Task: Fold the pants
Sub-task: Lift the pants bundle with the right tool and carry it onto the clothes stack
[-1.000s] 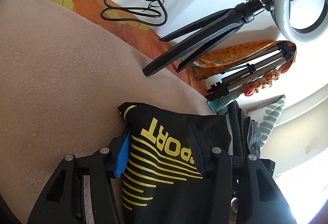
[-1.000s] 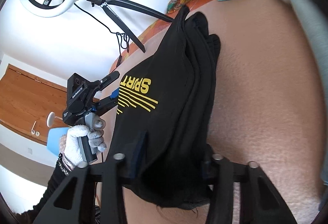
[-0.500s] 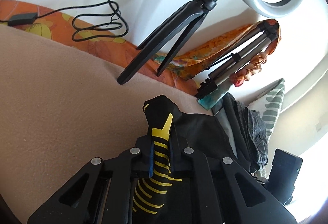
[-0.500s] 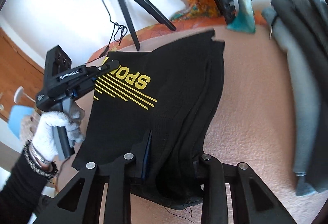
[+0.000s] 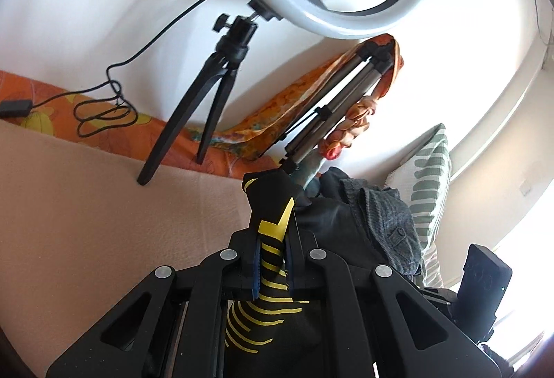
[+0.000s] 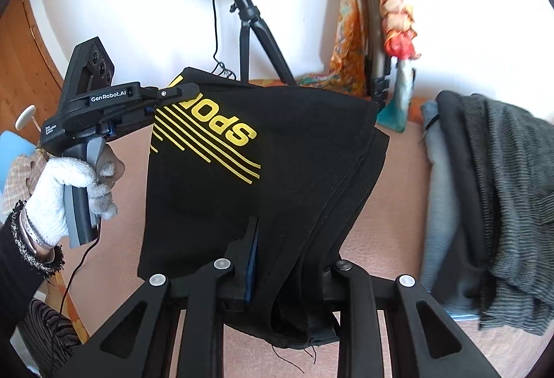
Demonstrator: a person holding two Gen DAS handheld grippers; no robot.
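Note:
The folded black pants (image 6: 277,170) with yellow stripes and "SPORT" lettering hang lifted above the beige bed cover (image 6: 387,239), held at two edges. My left gripper (image 5: 271,250) is shut on the pants (image 5: 270,205), pinching a yellow-striped fold between its pads. It also shows in the right wrist view (image 6: 180,92), held by a white-gloved hand at the pants' far left corner. My right gripper (image 6: 287,260) is shut on the pants' near edge, with bunched layers between its fingers.
A ring light on a black tripod (image 5: 207,108) stands on the bed by the white wall. A folded metal tripod with orange scarves (image 5: 332,108) leans beside it. A stack of grey and dark clothes (image 6: 484,205) lies to the right. A striped pillow (image 5: 429,177) is behind.
Both grippers have lifted the pants off the bed cover. The left gripper closed from wide open onto the striped edge. Both views tilted up toward the wall.

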